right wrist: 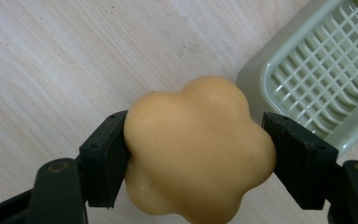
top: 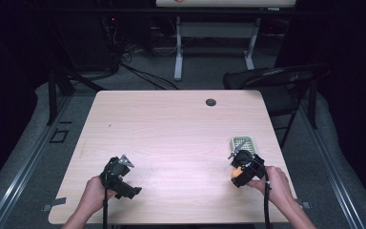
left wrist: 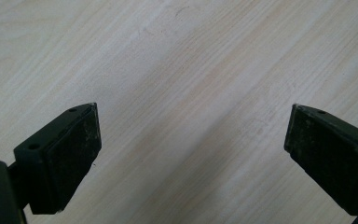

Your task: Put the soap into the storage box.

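An orange, flower-shaped lump (right wrist: 198, 149) sits squeezed between the two black jaws of my right gripper (right wrist: 196, 158), which is shut on it. From above, that gripper (top: 246, 168) is at the table's right front, with a bit of the orange lump (top: 237, 173) showing under it. A pale green tray with a grid bottom (right wrist: 321, 74) lies just beyond it on the table, seen in the high view as a small green tray (top: 244, 142). My left gripper (left wrist: 191, 154) is open over bare wood, nothing between its jaws; it is near the left front (top: 119, 175).
The light wooden table (top: 171, 138) has a dark round cable hole (top: 211, 102) near its far edge. A black folding chair (top: 276, 83) stands off the far right corner. Cables and another desk's white legs (top: 177, 52) lie on the floor beyond.
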A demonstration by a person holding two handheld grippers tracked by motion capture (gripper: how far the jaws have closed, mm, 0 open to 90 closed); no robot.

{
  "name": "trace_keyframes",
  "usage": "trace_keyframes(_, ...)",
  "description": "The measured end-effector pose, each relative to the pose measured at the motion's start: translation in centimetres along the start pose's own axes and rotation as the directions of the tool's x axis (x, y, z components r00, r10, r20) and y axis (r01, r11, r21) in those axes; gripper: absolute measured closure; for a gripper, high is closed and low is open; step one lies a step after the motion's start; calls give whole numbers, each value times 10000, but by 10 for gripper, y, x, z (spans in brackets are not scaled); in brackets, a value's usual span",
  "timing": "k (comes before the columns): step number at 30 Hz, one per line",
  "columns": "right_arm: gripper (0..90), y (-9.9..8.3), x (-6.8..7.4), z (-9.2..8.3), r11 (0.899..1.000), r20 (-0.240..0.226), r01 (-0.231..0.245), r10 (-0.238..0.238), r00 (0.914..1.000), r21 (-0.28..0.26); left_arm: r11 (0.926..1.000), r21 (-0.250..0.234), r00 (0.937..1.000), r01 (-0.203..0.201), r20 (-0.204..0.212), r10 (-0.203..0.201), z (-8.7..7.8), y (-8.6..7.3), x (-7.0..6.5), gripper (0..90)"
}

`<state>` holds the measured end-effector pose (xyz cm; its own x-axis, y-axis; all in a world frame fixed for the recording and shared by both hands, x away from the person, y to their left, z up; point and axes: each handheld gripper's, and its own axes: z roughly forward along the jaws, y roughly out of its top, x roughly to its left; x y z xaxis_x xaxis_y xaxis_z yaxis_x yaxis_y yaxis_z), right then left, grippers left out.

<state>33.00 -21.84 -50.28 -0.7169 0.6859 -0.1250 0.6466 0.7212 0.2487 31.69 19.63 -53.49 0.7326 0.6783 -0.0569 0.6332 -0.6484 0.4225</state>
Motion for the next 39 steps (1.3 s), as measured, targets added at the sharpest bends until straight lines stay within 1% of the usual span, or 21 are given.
trace_keyframes(2,266,0,-2,-2,10000,112,-21,20,9999,58,10000,7,10000,-4,-5,4,0,0,0,39)
trace_keyframes(5,266,-1,-5,-3,9999,49,-129,129,9999,-46,10000,3,10000,3,-5,-3,0,0,0,39)
trace_keyframes(6,266,-2,-7,-5,9999,160,-126,126,9998,-40,10000,17,10000,4,-8,-4,0,0,0,39)
trace_keyframes(7,266,-2,-8,-5,9998,65,-190,191,9998,-99,10000,17,10000,6,-11,-6,0,0,0,39)
trace_keyframes(8,267,-1,-9,-6,9998,171,-166,167,9997,-66,10000,17,10000,6,-11,-6,0,0,0,39)
trace_keyframes(10,267,-1,-11,-6,9989,87,-365,368,9993,-280,10000,19,10000,5,-9,-5,0,0,0,39)
trace_keyframes(11,266,1,-13,-8,9996,234,-251,253,9994,-100,10000,5,10000,3,-23,-3,0,0,0,39)
trace_keyframes(16,267,4,-19,-7,9985,189,-458,464,9987,-309,10000,19,10000,1,-22,-1,0,0,0,39)
trace_keyframes(17,266,5,-21,-8,9989,130,-412,414,9991,-203,10000,10,10000,-1,-10,1,0,0,0,39)
trace_keyframes(18,266,5,-22,-9,9990,280,-414,418,9987,-146,10000,9,10000,-3,-8,3,0,1,0,39)
trace_keyframes(20,267,5,-24,-8,9976,197,-590,597,9980,-352,10000,0,10000,-3,-8,3,0,1,0,39)
trace_keyframes(22,267,5,-25,-8,9972,186,-651,658,9977,-366,10000,-2,10000,-4,-13,4,0,1,0,39)
trace_keyframes(23,267,5,-29,-10,9973,304,-674,683,9972,-297,10000,-12,10000,1,-4,-1,0,1,0,39)
trace_keyframes(24,266,5,-30,-10,9963,237,-759,769,9968,-394,10000,-6,10000,-6,-7,6,0,1,0,39)
trace_keyframes(25,266,5,-30,-10,9963,237,-759,769,9968,-394,10000,-6,10000,-6,-7,6,0,1,0,39)
trace_keyframes(26,267,6,-35,-11,9971,273,-725,732,9969,-248,10000,10,10000,-63,-1,63,1,2,0,39)
trace_keyframes(31,267,6,-43,-11,9937,189,-1043,1051,9943,-408,10000,5,10000,-64,12,64,1,2,0,39)
trace_keyframes(34,266,7,-46,-12,9947,251,-996,1002,9947,-250,10000,-2,10000,-60,26,60,1,3,0,39)
trace_keyframes(36,266,7,-48,-10,9924,254,-1163,1174,9928,-396,10000,11,10000,-62,27,62,2,3,0,39)
trace_keyframes(38,267,9,-52,-10,9916,202,-1247,1254,9919,-351,10000,30,10000,-76,29,76,2,4,0,39)
trace_keyframes(39,266,10,-54,-10,9933,281,-1129,1135,9931,-231,10000,23,10000,-75,35,75,2,4,0,39)
